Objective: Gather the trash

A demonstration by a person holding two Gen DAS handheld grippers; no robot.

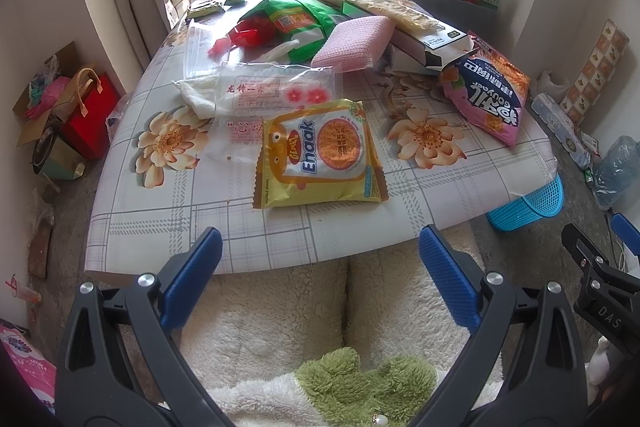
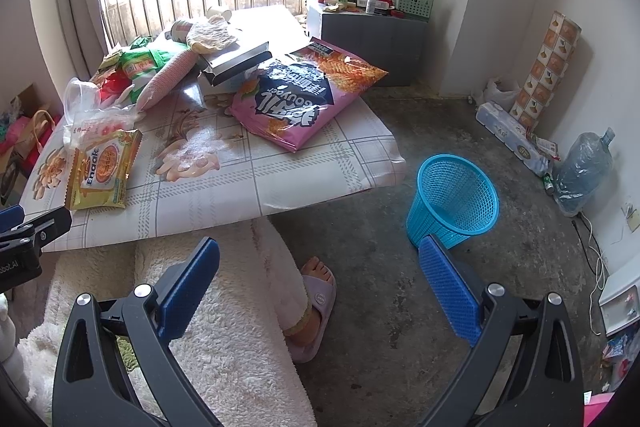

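Observation:
A yellow Enaak snack packet (image 1: pixel 320 155) lies flat near the table's front edge, just ahead of my left gripper (image 1: pixel 320 255), which is open and holds nothing. A pink chip bag (image 1: pixel 486 93) rests at the right side of the table; the right wrist view shows the same pink chip bag (image 2: pixel 304 95) and yellow packet (image 2: pixel 102 169). Clear plastic wrappers (image 1: pixel 260 91), a green bag (image 1: pixel 296 19) and a pink sponge-like pad (image 1: pixel 352 43) pile up farther back. My right gripper (image 2: pixel 320 259) hangs open over the floor, left of the blue mesh basket (image 2: pixel 454 201).
The low table (image 1: pixel 160 227) has a floral cover. A person's fleece-clad legs (image 1: pixel 280 315) and slippered foot (image 2: pixel 314 307) sit under its front edge. A grey cabinet (image 2: pixel 376 39), a water jug (image 2: pixel 584 171) and red gift bags (image 1: pixel 90 115) line the room's sides.

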